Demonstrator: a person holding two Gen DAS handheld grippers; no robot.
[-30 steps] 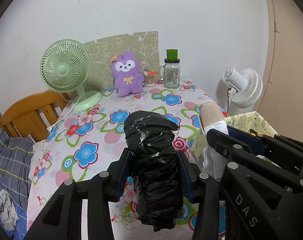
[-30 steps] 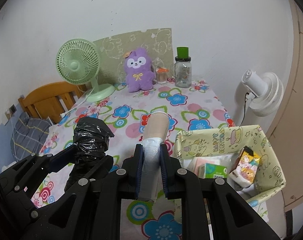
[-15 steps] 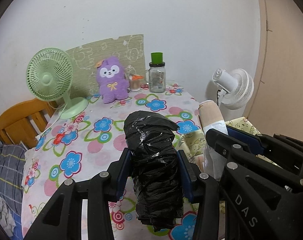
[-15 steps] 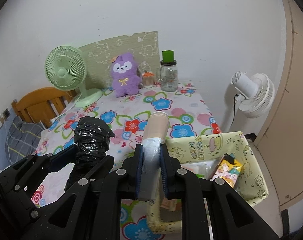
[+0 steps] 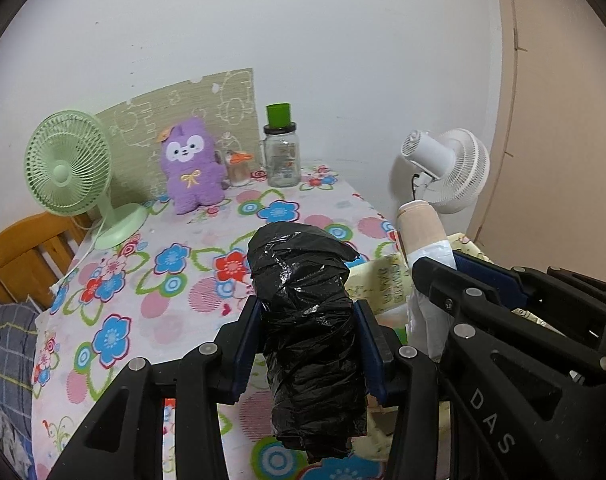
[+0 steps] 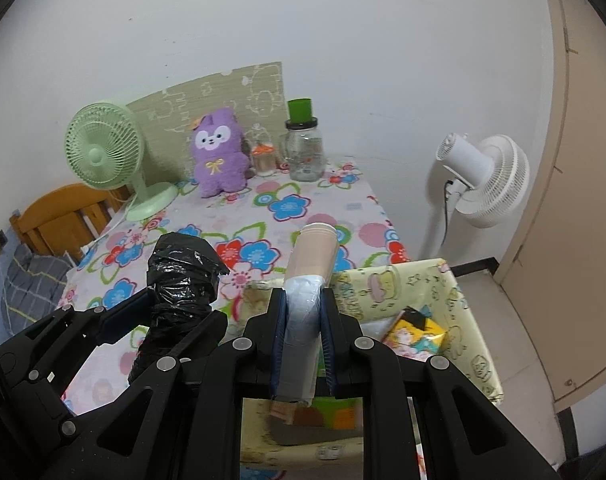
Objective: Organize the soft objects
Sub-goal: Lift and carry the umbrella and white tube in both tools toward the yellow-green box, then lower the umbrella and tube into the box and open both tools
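Note:
My left gripper (image 5: 307, 344) is shut on a roll of black plastic bags (image 5: 307, 320), held upright above the table's near edge; the roll also shows in the right wrist view (image 6: 179, 280). My right gripper (image 6: 303, 336) is shut on a roll of pale plastic bags with a beige core (image 6: 309, 276), held over the yellow patterned storage box (image 6: 455, 292). That roll shows in the left wrist view (image 5: 423, 236) just right of the black roll. The box holds a colourful packet (image 6: 415, 332) and other items.
A floral-cloth table (image 5: 175, 280) carries a green desk fan (image 5: 69, 168), a purple plush toy (image 5: 191, 168), a small orange-lidded jar (image 5: 239, 168) and a glass jar with a green lid (image 5: 281, 152). A white fan (image 6: 483, 180) stands right. A wooden chair (image 5: 19, 256) is left.
Both grippers, still holding their rolls, have moved right and back; the yellow box has come under the right gripper and the table items have shifted left in view.

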